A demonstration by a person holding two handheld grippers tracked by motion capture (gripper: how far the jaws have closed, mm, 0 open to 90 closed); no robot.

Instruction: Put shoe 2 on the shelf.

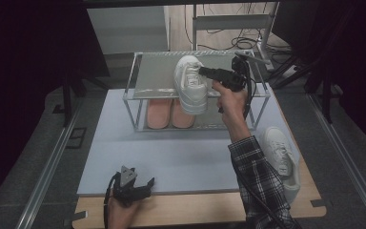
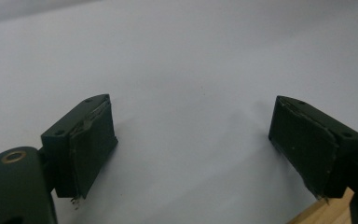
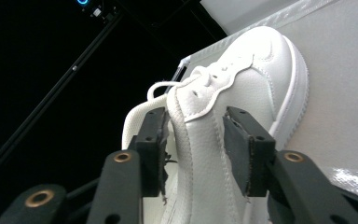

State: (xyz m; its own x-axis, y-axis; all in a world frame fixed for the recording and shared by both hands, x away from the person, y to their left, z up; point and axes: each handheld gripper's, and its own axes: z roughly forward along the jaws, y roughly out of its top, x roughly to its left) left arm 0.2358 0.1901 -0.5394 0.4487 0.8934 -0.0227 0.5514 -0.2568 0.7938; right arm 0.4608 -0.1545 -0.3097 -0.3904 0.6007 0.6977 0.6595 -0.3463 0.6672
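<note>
A white sneaker (image 1: 190, 86) lies on the top shelf of a metal shoe rack (image 1: 147, 81), toe to the back and heel over the front edge. My right gripper (image 1: 203, 72) reaches it from the right. In the right gripper view the jaws of the right gripper (image 3: 193, 149) straddle the side wall of the sneaker (image 3: 256, 70) near the laces, and the pads (image 3: 235, 149) stand slightly off the leather. My left gripper (image 1: 132, 187) rests at the near edge of the white board (image 1: 171, 152). The left gripper (image 2: 193, 144) is wide open, with nothing between its jaws.
Two pink shoes (image 1: 164, 113) sit side by side on the rack's lower shelf. A second white sneaker (image 1: 281, 157) lies on the wooden table at the right, beside the forearm in a plaid sleeve (image 1: 259, 186). Cables and a stand are behind the rack.
</note>
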